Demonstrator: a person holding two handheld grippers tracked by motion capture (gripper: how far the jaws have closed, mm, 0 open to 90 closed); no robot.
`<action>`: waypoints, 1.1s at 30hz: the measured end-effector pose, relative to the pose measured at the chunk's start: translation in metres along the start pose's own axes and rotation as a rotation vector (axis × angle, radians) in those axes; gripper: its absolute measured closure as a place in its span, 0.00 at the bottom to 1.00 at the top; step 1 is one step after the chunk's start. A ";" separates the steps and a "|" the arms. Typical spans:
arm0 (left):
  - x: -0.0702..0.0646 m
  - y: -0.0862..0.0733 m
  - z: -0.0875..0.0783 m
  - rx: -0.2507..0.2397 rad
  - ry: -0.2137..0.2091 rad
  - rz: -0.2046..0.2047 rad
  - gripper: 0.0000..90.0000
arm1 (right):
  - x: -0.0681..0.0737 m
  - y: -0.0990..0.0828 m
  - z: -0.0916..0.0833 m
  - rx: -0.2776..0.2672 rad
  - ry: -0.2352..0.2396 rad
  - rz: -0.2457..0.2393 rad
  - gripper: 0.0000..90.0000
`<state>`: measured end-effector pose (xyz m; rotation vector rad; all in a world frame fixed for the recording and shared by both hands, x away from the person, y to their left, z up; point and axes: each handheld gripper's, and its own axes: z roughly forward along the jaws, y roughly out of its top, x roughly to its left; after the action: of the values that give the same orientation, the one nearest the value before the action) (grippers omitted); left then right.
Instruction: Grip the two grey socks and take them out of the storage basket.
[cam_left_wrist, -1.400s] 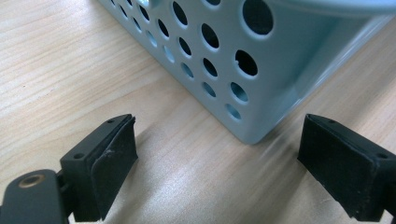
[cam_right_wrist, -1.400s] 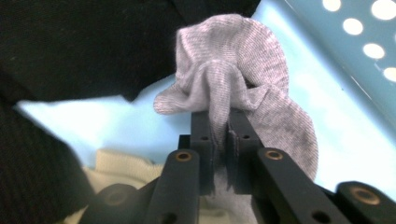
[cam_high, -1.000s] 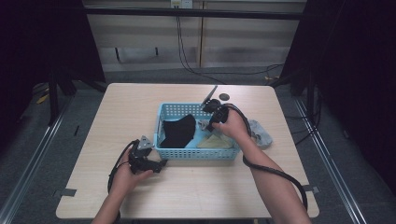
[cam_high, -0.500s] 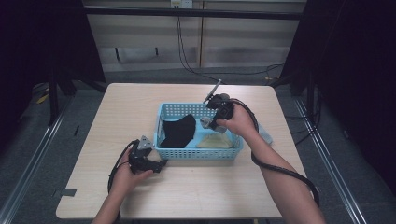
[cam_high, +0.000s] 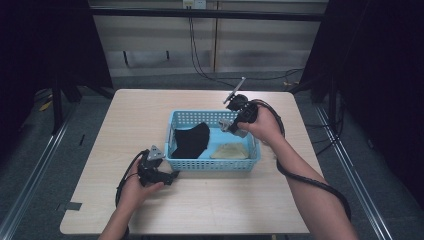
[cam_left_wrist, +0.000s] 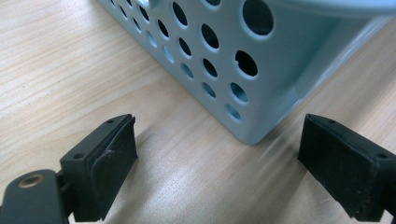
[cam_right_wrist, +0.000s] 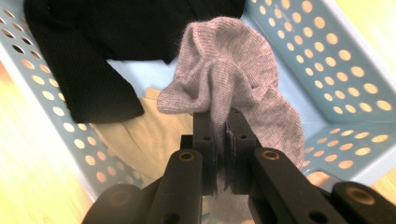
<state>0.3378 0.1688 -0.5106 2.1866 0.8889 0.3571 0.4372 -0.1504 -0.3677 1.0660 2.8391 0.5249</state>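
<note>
A light blue perforated basket (cam_high: 175, 161) stands mid-table and holds a black sock (cam_high: 191, 140) and a beige sock (cam_high: 229, 151). My right gripper (cam_right_wrist: 221, 122) is shut on a grey sock (cam_right_wrist: 233, 70), which hangs over the basket's right half (cam_right_wrist: 327, 60); in the high view that gripper (cam_high: 232, 124) sits above the basket's far right corner. The black sock (cam_right_wrist: 93, 51) and beige sock (cam_right_wrist: 140, 135) lie beneath it. My left gripper (cam_high: 170, 176) rests open on the table at the basket's near left corner (cam_left_wrist: 252, 126), jaws wide apart with nothing between them.
The wooden table (cam_high: 125, 115) has free room on its left and along the near edge. Black cables trail from both grippers. A dark floor surrounds the table, with rails at both sides.
My right gripper has risen and drawn back toward the basket's far right corner with the grey sock in it. The left gripper has stayed put.
</note>
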 end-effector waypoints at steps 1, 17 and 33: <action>0.000 0.000 0.000 0.002 0.002 0.000 0.12 | -0.001 0.000 -0.002 -0.006 0.001 -0.001 0.95; 0.000 0.000 0.000 0.003 0.000 0.000 0.12 | -0.014 -0.014 -0.032 -0.039 -0.025 0.037 0.95; 0.000 0.000 0.000 0.003 0.000 0.000 0.12 | -0.025 -0.031 -0.045 -0.038 -0.054 0.072 0.94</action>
<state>0.3378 0.1689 -0.5104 2.1891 0.8899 0.3566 0.4288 -0.2015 -0.3376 1.1617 2.7423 0.5447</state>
